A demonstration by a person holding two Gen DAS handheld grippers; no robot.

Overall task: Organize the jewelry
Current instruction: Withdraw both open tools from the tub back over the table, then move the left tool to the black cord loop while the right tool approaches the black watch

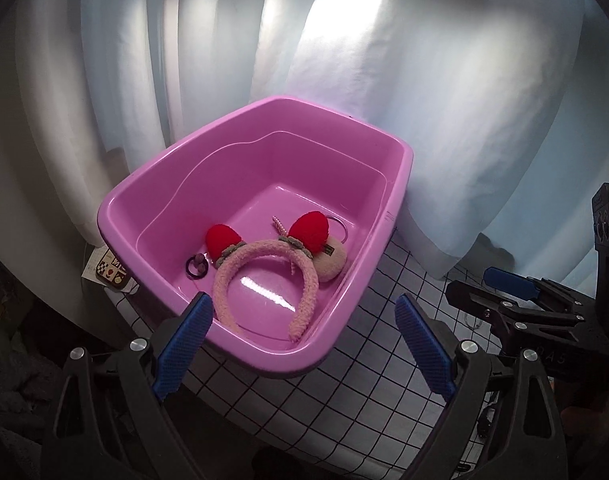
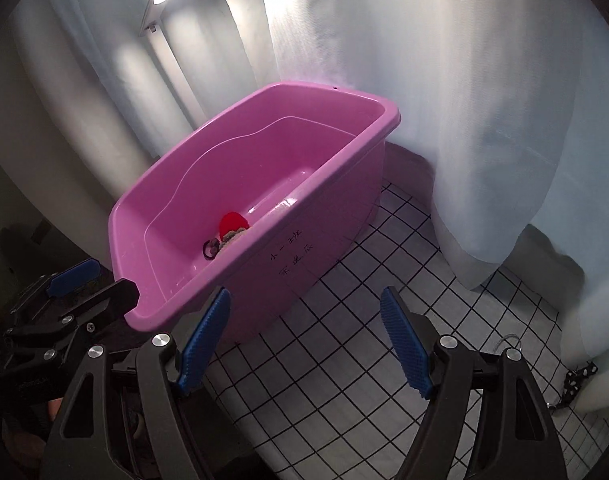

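Bin (image 1: 152, 188): pink, holds headband (image 1: 264, 276), hair tie (image 1: 195, 267), puff (image 1: 333, 262) | jaws: both grippers spread, empty

Pale backlit curtains (image 1: 384, 80) behind a white black-gridded tabletop (image 2: 364, 280).
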